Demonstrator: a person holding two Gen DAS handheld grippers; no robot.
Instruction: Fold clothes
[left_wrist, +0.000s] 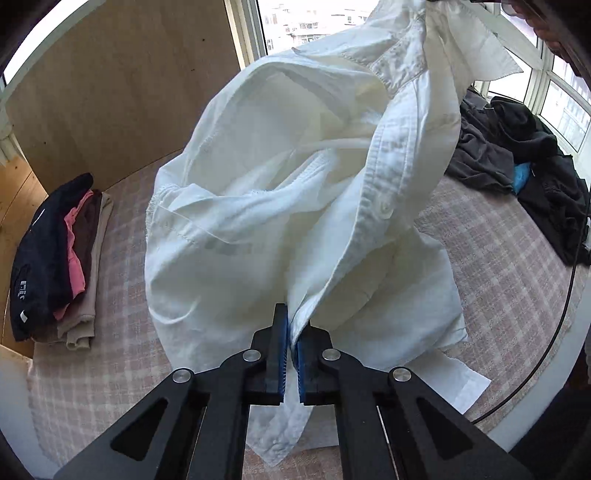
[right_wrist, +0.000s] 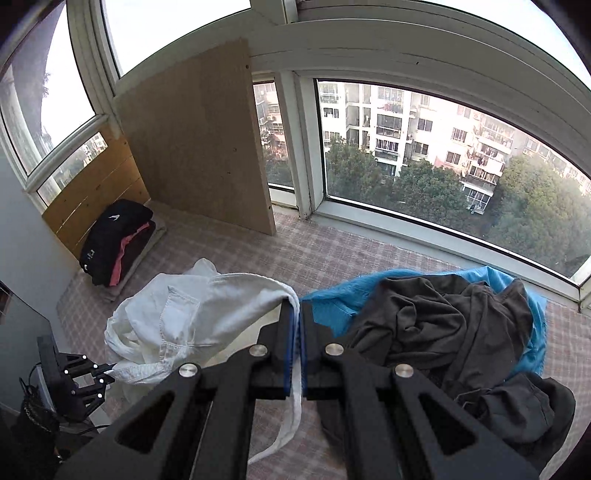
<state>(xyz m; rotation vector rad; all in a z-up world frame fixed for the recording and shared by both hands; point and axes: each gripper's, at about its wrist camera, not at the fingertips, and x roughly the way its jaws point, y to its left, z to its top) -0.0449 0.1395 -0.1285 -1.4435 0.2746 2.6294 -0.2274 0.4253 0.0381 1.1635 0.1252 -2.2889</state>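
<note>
A white button-up shirt (left_wrist: 280, 206) hangs bunched above a checked cover (left_wrist: 498, 258). My left gripper (left_wrist: 293, 321) is shut on the shirt's lower edge beside the button placket, with cloth pinched between its blue pads. The shirt's collar end rises out of the left wrist view at the upper right. In the right wrist view my right gripper (right_wrist: 297, 306) is shut on another edge of the white shirt (right_wrist: 184, 317), and a strip of cloth trails down between its fingers. The left gripper (right_wrist: 107, 373) shows at the lower left there, gripping the shirt's far end.
A stack of folded clothes (left_wrist: 59, 254) (right_wrist: 118, 240) sits by the wooden board (right_wrist: 199, 155) at the left. A heap of dark clothes (right_wrist: 461, 332) on a blue garment (right_wrist: 343, 299) lies at the right below the window (right_wrist: 443, 155). A black cable (left_wrist: 565, 306) hangs at the right.
</note>
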